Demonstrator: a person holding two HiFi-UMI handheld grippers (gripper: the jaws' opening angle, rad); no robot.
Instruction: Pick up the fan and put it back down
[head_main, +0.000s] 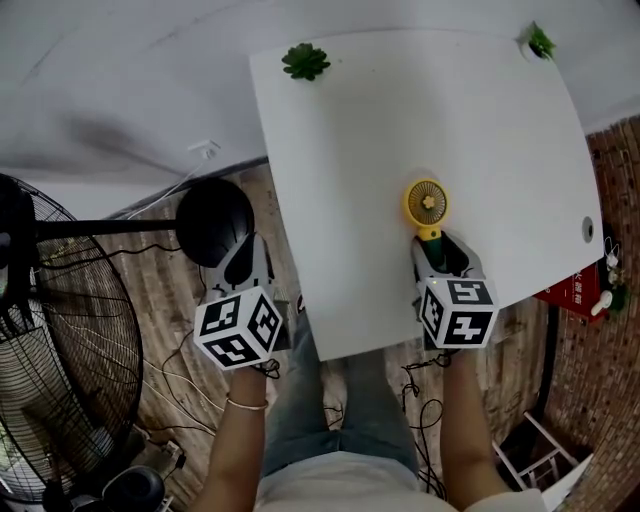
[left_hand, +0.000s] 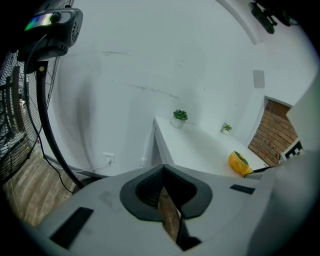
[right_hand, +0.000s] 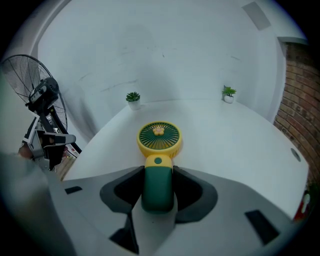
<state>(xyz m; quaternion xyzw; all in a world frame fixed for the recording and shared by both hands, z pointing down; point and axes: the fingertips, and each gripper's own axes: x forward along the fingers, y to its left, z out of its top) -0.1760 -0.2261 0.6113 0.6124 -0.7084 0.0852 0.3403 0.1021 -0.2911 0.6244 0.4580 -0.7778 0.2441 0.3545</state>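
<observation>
A small hand fan with a yellow round head (head_main: 427, 203) and a dark green handle (right_hand: 158, 185) is at the near edge of the white table (head_main: 380, 130). My right gripper (head_main: 441, 252) is shut on the green handle, with the head pointing away from me (right_hand: 159, 137). I cannot tell whether the fan touches the tabletop. My left gripper (head_main: 243, 252) hangs off the table's left side over the wooden floor. Its jaws meet at the tips (left_hand: 163, 170) with nothing between them. The fan shows small at the right of the left gripper view (left_hand: 239, 163).
Two little potted plants stand at the table's far corners (head_main: 305, 61) (head_main: 540, 42). A big black floor fan (head_main: 40, 330) and its round base (head_main: 214, 220) stand left of the table, with cables on the floor. A brick wall and a red item (head_main: 575, 295) are at the right.
</observation>
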